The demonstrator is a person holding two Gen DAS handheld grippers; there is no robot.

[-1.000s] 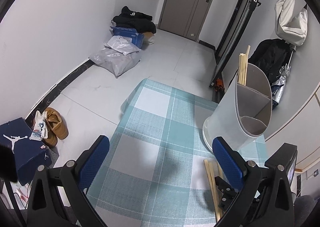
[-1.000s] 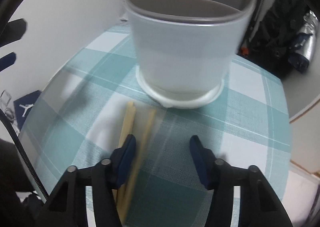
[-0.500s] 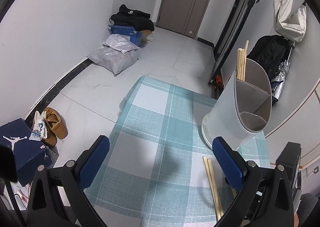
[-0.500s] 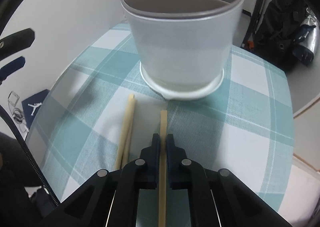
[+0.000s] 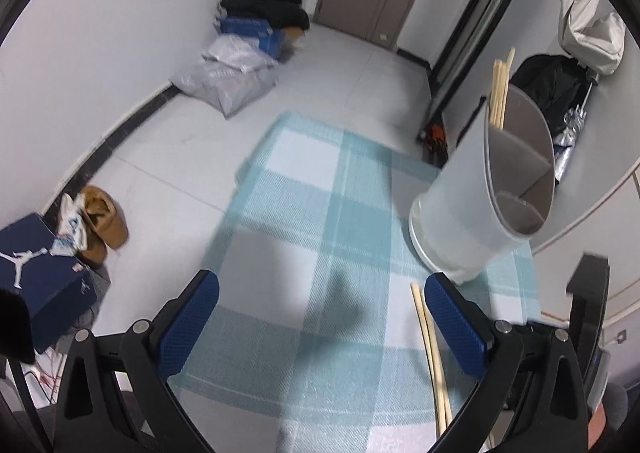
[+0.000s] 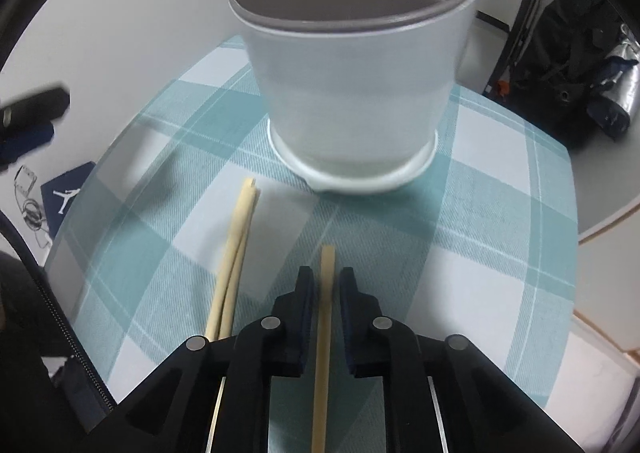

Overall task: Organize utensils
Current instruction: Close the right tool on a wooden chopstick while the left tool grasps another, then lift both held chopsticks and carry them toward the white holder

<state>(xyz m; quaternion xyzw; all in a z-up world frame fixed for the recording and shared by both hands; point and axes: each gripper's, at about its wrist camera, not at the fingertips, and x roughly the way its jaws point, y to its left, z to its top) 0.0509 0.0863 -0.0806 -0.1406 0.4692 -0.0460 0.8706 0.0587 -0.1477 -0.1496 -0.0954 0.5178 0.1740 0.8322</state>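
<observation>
Since earlier frame, right gripper (image 6: 325, 279) jaws closed around single pale wooden chopstick (image 6: 325, 317), then eased slightly apart; narrow gaps seen at both sides, pads not pressed on it. Chopstick seen at lower centre of right wrist view, lying on teal-and-white checked tablecloth (image 6: 500, 221). Pair of wooden chopsticks (image 6: 234, 253) left lying just to its left. White divided plastic utensil holder (image 6: 352, 93) placed at upper centre; further chopsticks (image 5: 500, 93) seen upright in it. Left gripper (image 5: 322, 323) held spread wide over cloth, nothing between.
</observation>
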